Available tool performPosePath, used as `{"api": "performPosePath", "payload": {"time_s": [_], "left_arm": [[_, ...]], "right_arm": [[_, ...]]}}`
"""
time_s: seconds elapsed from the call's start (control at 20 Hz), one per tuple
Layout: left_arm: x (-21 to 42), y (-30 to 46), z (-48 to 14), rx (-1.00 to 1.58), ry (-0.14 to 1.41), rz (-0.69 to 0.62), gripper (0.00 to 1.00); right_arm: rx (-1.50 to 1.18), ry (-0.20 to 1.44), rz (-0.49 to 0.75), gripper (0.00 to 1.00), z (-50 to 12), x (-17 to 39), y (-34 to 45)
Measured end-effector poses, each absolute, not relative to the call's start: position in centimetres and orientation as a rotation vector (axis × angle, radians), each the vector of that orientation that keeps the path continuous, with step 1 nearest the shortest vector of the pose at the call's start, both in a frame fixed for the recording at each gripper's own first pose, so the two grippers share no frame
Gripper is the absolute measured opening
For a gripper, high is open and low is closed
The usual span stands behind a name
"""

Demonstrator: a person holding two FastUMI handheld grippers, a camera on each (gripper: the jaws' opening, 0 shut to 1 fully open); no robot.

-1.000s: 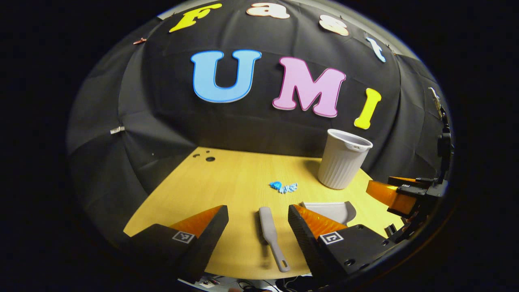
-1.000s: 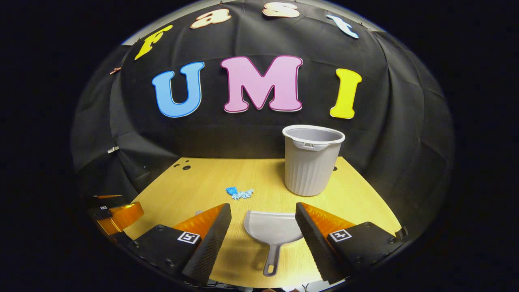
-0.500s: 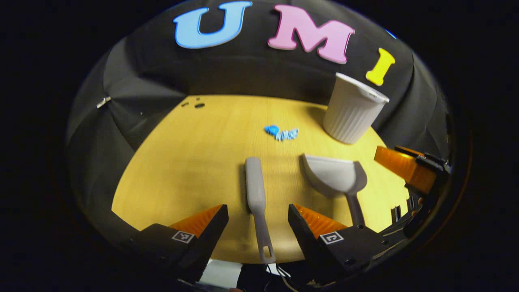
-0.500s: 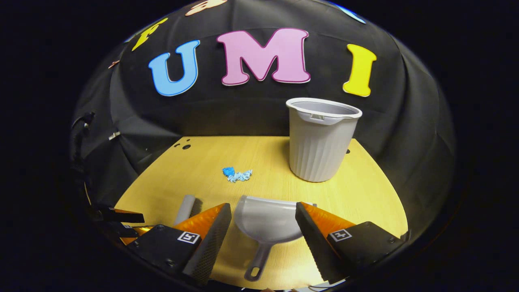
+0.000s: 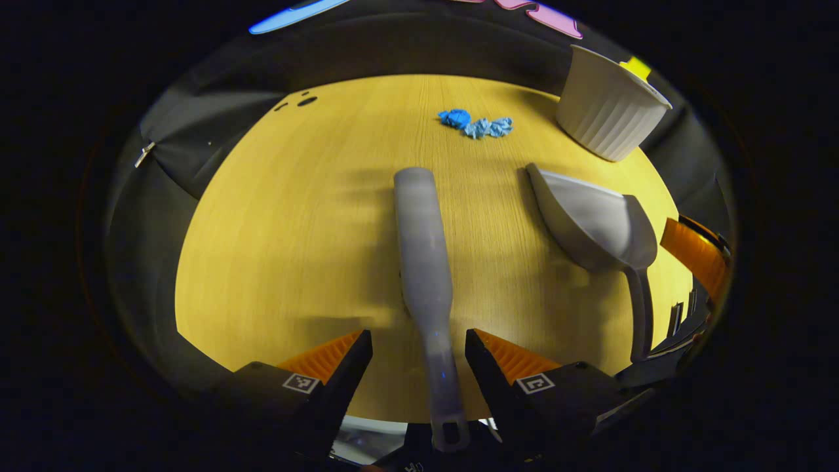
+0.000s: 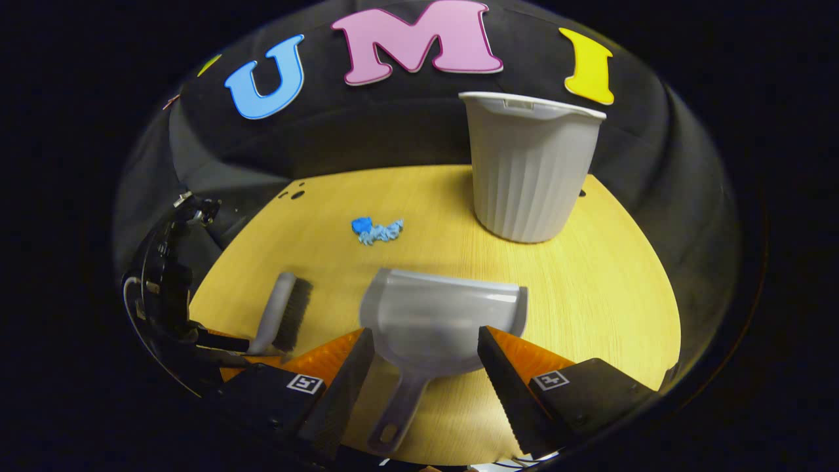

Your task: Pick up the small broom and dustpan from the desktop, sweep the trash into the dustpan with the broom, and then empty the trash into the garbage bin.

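Both claws wide open, nothing gripped. Left claw (image 5: 418,347) straddles the broom (image 5: 423,262) handle; right claw (image 6: 426,354) straddles the dustpan (image 6: 439,321) handle, lined up for pickup. Both lie flat on counter (image 6: 590,288); trash (image 6: 377,231) beyond, bin (image 6: 527,170) upright behind.
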State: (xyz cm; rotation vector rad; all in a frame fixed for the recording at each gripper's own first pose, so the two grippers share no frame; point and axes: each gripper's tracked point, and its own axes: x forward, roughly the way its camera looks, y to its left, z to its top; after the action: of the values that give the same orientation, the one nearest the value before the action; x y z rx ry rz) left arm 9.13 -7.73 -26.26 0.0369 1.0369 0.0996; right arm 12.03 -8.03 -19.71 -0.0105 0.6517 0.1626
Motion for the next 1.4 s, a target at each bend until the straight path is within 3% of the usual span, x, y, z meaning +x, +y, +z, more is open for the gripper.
{"api": "performPosePath", "payload": {"time_s": [0.3,0.4,0.45,0.5,0.6,0.65,0.8,1.4], "left_arm": [[10.2,-7.7,-28.4,0.006,1.099,0.130,0.81],[10.7,-8.1,-28.5,0.016,1.075,0.105,0.72],[10.8,-8.0,-28.3,0.031,1.071,0.092,0.63],[11.0,-8.1,-28.3,0.042,1.061,0.076,0.59],[11.6,-7.8,-28.2,0.048,1.044,0.067,0.38],[11.6,-7.9,-28.2,0.051,1.041,0.057,0.33],[12.3,-7.6,-27.6,0.056,0.972,0.014,0.27],[12.9,-5.4,-20.3,-0.050,0.721,-0.102,0.30]], "right_arm": [[0.012,0.741,0.161,0.99,-21.9,10.7,-8.4],[-0.016,0.761,0.166,0.99,-22.7,10.4,-8.5],[-0.011,0.776,0.170,0.99,-23.0,10.1,-8.3],[0.008,0.798,0.169,0.99,-23.5,9.7,-8.0],[0.056,0.847,0.160,0.99,-24.1,8.7,-7.5],[0.082,0.872,0.151,0.99,-24.4,8.3,-7.3],[0.117,0.919,0.116,0.99,-25.3,7.5,-7.4],[0.149,0.999,-0.024,0.99,-28.9,9.0,-6.9]]}}
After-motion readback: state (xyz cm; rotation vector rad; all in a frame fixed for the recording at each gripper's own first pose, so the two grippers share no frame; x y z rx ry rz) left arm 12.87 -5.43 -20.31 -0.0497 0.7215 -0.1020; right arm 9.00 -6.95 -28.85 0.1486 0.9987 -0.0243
